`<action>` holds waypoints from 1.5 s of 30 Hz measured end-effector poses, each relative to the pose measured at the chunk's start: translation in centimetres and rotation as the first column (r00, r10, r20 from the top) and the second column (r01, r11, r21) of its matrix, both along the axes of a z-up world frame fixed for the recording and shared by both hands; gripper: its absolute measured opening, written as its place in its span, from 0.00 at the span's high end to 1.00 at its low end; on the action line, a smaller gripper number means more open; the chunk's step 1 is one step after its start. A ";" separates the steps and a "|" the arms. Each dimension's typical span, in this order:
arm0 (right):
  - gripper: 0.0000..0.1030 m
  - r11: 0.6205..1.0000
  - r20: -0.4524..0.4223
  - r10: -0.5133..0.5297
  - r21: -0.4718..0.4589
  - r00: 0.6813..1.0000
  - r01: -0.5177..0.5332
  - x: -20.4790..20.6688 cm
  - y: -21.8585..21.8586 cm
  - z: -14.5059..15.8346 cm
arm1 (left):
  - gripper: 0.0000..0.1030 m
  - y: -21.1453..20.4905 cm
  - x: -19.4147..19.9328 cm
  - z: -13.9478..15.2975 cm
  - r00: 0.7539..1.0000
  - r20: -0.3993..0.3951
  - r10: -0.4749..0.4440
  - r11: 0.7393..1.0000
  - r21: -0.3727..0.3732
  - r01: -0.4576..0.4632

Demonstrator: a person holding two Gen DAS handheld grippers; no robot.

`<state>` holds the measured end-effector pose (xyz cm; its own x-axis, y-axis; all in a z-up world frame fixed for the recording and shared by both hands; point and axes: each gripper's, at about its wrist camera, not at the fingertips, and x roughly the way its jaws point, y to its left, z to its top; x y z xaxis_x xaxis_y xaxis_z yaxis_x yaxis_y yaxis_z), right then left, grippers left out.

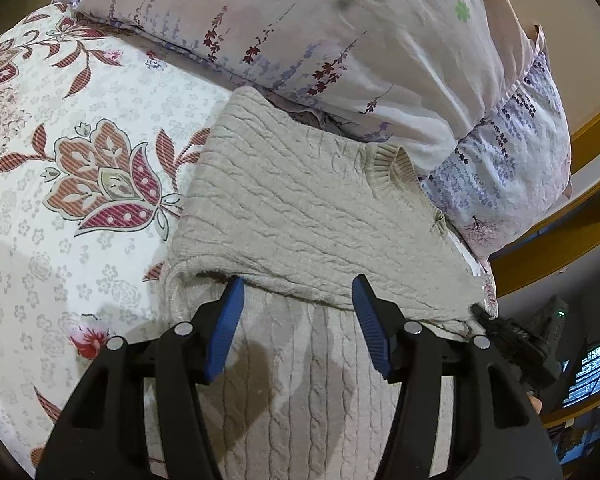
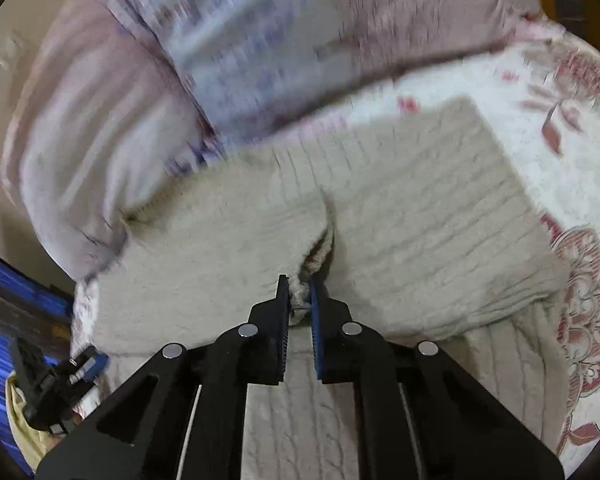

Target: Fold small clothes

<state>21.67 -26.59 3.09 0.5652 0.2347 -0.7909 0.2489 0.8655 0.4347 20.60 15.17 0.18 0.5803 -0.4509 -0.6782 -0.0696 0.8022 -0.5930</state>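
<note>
Two views are given of a cream cable-knit sweater [image 1: 300, 208] laid on a bedsheet [image 1: 60, 208] printed with red and pink flowers. In the left wrist view the sweater is seen folded over on itself, the upper layer ending in a thick edge just beyond the fingertips, with the ribbed neckline [image 1: 392, 172] turned up towards a pale pillow [image 1: 300, 32] patterned with purple and maroon sprigs. The far edge of the sweater is overlapped by that pillow. The left gripper [image 1: 298, 294] is held with its blue-padded fingers spread wide apart, nothing between them, above the lower knit layer.

In the right wrist view, which is blurred by motion, the right gripper [image 2: 300, 292] is seen pinched together on a bunched ridge of the sweater [image 2: 400, 220], and a crease is drawn up from the pads into the cloth. The pillow [image 2: 140, 120] lies at the far left, touching the sweater.

No brand, label or legible writing can be made out on the sweater, the bedding or either gripper.
</note>
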 end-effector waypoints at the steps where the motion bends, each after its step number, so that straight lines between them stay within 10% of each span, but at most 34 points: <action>1: 0.91 1.000 0.048 -0.008 -0.019 0.999 0.009 -0.5 0.1 1.0 | 0.43 0.0 0.0 0.0 1.000 0.000 0.000 1.000 -0.001 0.000; 20: 0.89 0.991 -0.058 -0.035 -0.135 0.998 0.027 -2.5 0.5 -0.6 | 0.43 0.9 -0.9 -0.1 1.000 -0.009 0.027 0.997 -0.067 -0.027; 25: 0.50 0.996 -0.022 -0.008 -0.089 1.000 0.006 -4.8 -0.6 1.3 | 0.42 2.1 -3.2 0.3 1.000 0.000 0.005 0.993 -0.120 -0.005; 42: 0.50 0.993 -0.078 -0.093 0.065 0.993 0.098 -16.6 -9.5 1.3 | 0.42 3.8 -14.5 -0.5 0.999 0.020 -0.043 0.985 -0.164 0.046; 45: 0.63 0.989 -0.111 -0.048 0.136 0.993 0.063 -17.9 -9.1 0.2 | 0.42 3.1 -15.8 -1.1 0.998 0.013 -0.064 0.981 -0.183 0.065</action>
